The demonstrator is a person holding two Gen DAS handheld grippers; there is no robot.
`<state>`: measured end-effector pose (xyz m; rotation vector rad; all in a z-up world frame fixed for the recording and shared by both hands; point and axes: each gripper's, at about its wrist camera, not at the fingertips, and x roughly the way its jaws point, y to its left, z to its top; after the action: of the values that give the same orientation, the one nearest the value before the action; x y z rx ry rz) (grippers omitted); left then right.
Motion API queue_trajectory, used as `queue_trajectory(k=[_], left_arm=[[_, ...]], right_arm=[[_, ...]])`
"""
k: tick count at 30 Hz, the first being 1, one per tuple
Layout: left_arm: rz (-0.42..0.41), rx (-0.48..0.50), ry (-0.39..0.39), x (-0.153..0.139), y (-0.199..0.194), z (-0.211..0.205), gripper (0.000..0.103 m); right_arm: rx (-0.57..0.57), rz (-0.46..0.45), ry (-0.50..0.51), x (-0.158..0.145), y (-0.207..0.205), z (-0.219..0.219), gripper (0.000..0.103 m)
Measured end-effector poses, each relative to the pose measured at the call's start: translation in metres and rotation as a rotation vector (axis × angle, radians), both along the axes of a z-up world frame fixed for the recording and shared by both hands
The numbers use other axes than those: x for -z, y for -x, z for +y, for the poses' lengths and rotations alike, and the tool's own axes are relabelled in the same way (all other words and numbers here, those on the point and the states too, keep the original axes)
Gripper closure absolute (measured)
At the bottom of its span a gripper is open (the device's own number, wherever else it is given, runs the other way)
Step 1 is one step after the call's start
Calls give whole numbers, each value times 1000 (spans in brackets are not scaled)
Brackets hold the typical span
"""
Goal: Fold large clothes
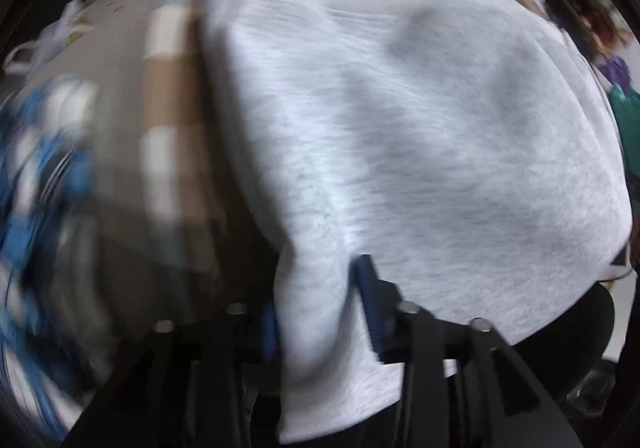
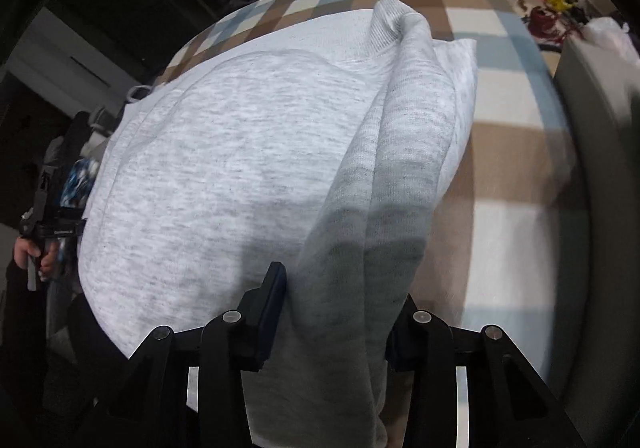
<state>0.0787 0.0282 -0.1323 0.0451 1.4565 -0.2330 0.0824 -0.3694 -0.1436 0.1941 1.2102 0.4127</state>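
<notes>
Mid-fold: my left claw [image 1: 316, 312] and right claw [image 2: 340, 312] both clamped on grey sweatshirt [image 2: 224, 168] edges, next carry them forward over checked bedspread [image 2: 500, 152] ahead.

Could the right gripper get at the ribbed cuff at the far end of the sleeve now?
Probably not: the right gripper is shut on the sleeve, and the cuff lies far along it.

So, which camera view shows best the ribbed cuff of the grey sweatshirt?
The right wrist view: the ribbed cuff stands sharp atop the sleeve held in the right tongs. The left wrist view is blurred and shows only the grey sweatshirt, no cuff.
</notes>
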Motion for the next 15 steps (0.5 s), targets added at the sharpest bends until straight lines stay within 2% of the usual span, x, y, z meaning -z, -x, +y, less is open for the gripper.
queue_trajectory(k=[1, 2, 4, 5, 7, 8, 9, 10, 11, 15], left_arm=[[-30, -20, -22, -8, 4, 5, 64], [-69, -34, -17, -19, 6, 9, 63], [-177, -62, -13, -47, 6, 14, 60], [-223, -65, -12, -59, 2, 13, 54], [-301, -63, -14, -73, -8, 8, 24], [-344, -58, -16, -77, -16, 11, 21], [-365, -55, -17, -76, -30, 11, 21], [-360, -48, -21, -71, -39, 22, 21], [-345, -33, -25, -65, -55, 17, 21], [-279, 21, -93, -39, -100, -18, 21]], right_arm=[[-4, 9, -1, 0, 5, -1, 50], [1, 11, 16, -1, 9, -3, 48], [25, -26, 28, -11, 11, -10, 48], [53, -72, 42, -23, 11, -16, 47], [57, -142, 38, -40, 5, -22, 43], [53, -190, 37, -49, 3, -22, 39], [59, -245, 55, -58, -1, -21, 30], [71, -280, 79, -63, 0, -20, 25], [83, -310, 102, -67, -8, -20, 25], [108, -313, 115, -65, -56, -15, 25]])
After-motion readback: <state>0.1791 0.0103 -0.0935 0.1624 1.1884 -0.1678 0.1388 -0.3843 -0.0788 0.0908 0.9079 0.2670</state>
